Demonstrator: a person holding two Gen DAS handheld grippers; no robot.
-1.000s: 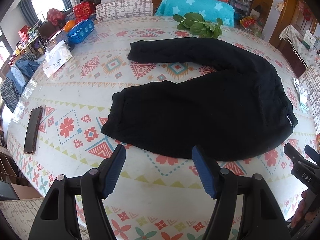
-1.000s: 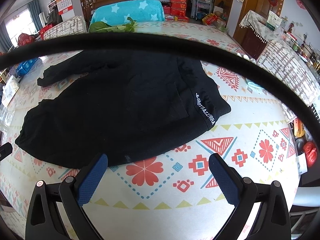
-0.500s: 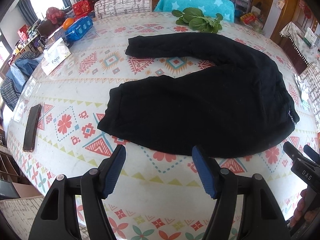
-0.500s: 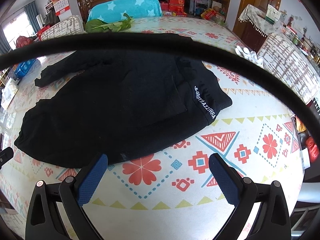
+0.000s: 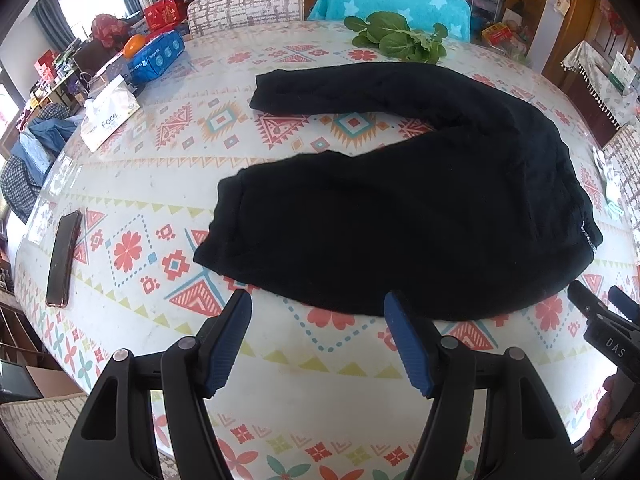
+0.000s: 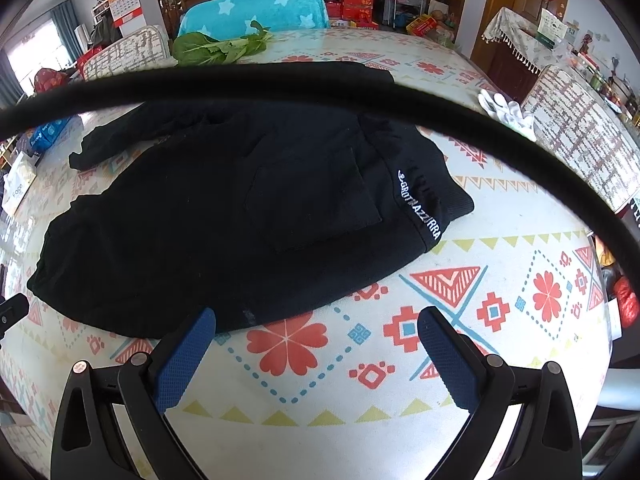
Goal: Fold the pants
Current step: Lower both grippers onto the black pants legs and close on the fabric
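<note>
Left to right: phone (image 5: 64,258) at the table's (image 5: 304,364) left edge; left gripper (image 5: 318,300), released, jaws apart at the near hem of the black pants (image 5: 400,220), spread unfolded mid-table; right gripper (image 6: 316,316), likewise released, near the waistband (image 6: 424,204).

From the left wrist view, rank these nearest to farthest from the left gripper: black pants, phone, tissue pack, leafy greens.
1. black pants: hem edge just ahead of the left gripper, whose fingers stand open.
2. phone: off to the left, near the table edge.
3. tissue pack: far left, beyond the phone.
4. leafy greens: far side of the table, past the pants.
</note>
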